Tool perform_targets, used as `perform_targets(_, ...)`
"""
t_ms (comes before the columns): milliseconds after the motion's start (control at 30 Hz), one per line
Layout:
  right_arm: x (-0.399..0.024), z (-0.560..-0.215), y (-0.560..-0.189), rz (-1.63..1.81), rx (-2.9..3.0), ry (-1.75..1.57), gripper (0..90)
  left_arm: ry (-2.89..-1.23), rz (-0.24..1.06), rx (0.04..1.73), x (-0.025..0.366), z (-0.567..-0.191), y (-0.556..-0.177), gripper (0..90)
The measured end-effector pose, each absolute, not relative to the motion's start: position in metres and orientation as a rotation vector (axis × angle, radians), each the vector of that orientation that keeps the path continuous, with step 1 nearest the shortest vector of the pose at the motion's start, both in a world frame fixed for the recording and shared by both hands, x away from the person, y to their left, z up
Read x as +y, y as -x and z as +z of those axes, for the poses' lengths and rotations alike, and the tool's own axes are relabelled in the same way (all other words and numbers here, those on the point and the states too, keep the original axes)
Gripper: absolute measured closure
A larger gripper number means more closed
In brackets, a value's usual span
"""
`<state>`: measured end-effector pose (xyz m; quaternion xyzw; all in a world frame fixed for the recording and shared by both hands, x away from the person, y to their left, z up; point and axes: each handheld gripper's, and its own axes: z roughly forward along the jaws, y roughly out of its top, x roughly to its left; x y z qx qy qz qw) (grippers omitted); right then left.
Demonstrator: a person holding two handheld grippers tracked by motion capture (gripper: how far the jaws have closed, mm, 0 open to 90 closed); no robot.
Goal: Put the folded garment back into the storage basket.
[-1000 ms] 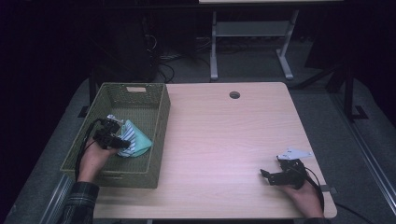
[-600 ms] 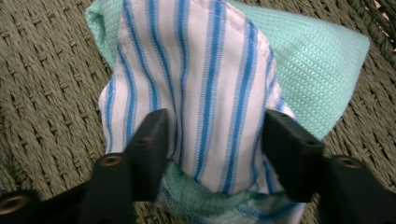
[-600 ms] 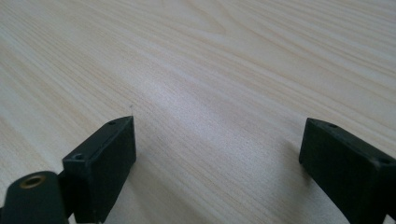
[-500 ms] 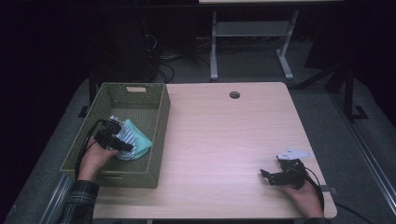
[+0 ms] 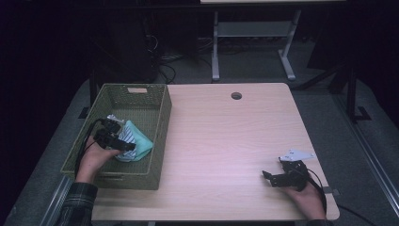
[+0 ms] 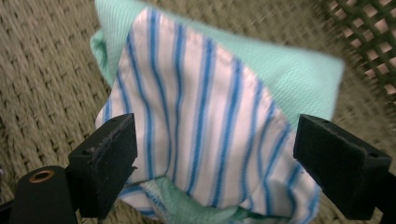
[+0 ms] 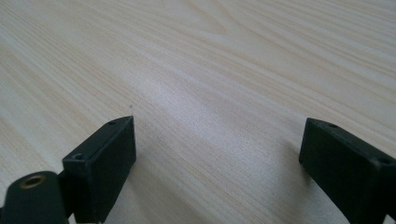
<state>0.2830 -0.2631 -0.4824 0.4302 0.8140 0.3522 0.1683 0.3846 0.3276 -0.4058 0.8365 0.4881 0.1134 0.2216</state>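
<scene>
A woven green basket (image 5: 155, 136) stands at the table's left. Inside it lies a white cloth with blue stripes (image 6: 201, 116) on a mint green cloth (image 6: 299, 74), also seen as a mint green cloth (image 5: 140, 139) from above. My left gripper (image 5: 123, 142) hangs over the striped cloth (image 5: 124, 136) inside the basket. Its jaws have just been opening and now stand wide, the cloth between them untouched by the pads; the left gripper (image 6: 215, 163) is open. My right gripper (image 5: 269, 178) rests near the table's front right, open over bare wood, shown also as the right gripper (image 7: 217, 163).
The light wooden table (image 5: 226, 141) has a round cable hole (image 5: 236, 96) near its far edge. Beyond the table stand a metal frame (image 5: 249, 33) and cables on a dark floor. Basket walls rise around the left hand.
The left gripper's jaws have spread apart over the cloths, letting go of the striped cloth. Both hands have kept their places.
</scene>
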Motion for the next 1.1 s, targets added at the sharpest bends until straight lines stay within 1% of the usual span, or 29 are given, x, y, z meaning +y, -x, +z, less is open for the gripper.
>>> perform_targets(367,-0.263,-0.482,-0.283,1.002,2.315,-1.223,10.4,-2.2,0.379,1.285,0.327,-0.38,-0.375,13.0)
perform_targets(667,-0.263,-0.482,-0.283,1.002,2.315,-1.224,10.4,-2.116,0.364,1.248,0.318,-0.358,-0.368,13.3)
perform_targets(1100,-0.263,-0.482,-0.283,1.002,2.315,-1.224,10.4,-2.096,0.356,1.143,0.283,-0.334,-0.36,13.5)
